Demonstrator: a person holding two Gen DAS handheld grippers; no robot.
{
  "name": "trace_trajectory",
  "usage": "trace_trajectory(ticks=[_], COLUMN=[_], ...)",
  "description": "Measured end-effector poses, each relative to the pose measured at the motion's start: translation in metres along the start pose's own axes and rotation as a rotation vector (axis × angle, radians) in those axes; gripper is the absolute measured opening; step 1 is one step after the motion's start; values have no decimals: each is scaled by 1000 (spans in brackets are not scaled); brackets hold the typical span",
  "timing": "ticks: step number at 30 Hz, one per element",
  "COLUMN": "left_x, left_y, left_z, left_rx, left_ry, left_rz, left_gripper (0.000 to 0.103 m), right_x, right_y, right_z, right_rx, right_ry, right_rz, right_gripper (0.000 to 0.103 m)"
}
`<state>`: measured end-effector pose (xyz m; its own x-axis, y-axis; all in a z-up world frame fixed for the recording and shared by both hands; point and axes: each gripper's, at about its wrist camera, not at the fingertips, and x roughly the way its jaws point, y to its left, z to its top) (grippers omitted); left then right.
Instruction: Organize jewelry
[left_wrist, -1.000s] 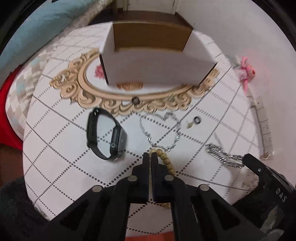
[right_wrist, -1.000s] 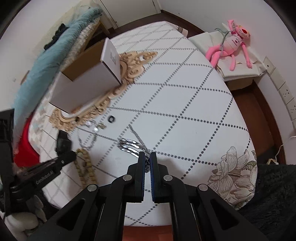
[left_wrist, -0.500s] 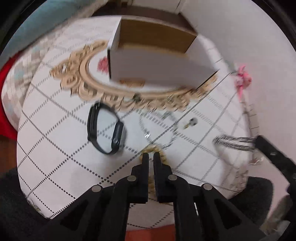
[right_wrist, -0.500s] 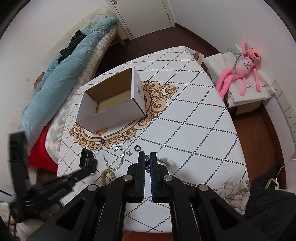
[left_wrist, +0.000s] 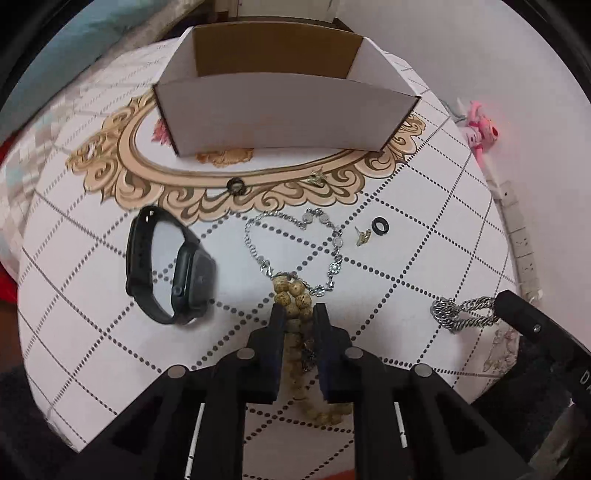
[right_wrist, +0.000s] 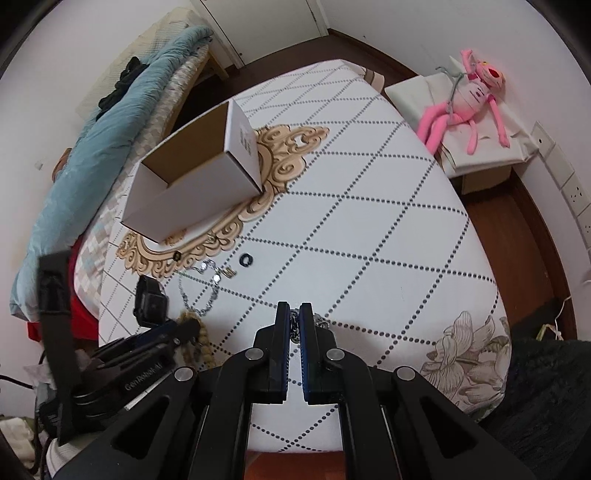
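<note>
My left gripper is shut on a tan wooden bead bracelet, held between its fingers over the table; it also shows in the right wrist view. My right gripper is shut on a heavy silver chain, which hangs from its tips. An open white cardboard box stands at the back on the ornate gold print. On the cloth lie a black smartwatch, a thin silver bracelet, two black rings and two small gold earrings.
The white tablecloth has a dotted diamond grid. A pink plush toy lies on a white stand to the right. A teal blanket on a bed lies to the left. Wall sockets are at the right.
The left gripper has closed on the bead bracelet, which now sits between its fingers. The right gripper, with the silver chain, has come back down toward the table after lifting higher.
</note>
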<state>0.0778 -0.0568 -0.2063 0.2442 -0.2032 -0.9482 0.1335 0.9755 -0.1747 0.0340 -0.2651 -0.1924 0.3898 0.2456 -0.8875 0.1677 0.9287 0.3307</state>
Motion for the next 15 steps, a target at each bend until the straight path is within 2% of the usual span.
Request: trace_trajectory(ticks=[1, 10, 14, 15], left_x=[-2, -35, -40, -36], left_y=[-1, 15, 21, 25], left_z=[1, 2, 1, 0], left_rx=[2, -39, -70, -104], left_ry=[-8, -59, -42, -26], left_rz=[0, -72, -139, -160], left_gripper=[0, 0, 0, 0], right_x=[2, -11, -16, -16], right_y=[0, 0, 0, 0], right_z=[-1, 2, 5, 5], right_rx=[1, 8, 6, 8], right_ry=[4, -25, -35, -35], right_rz=[-1, 20, 26, 27], right_gripper=[5, 5, 5, 5])
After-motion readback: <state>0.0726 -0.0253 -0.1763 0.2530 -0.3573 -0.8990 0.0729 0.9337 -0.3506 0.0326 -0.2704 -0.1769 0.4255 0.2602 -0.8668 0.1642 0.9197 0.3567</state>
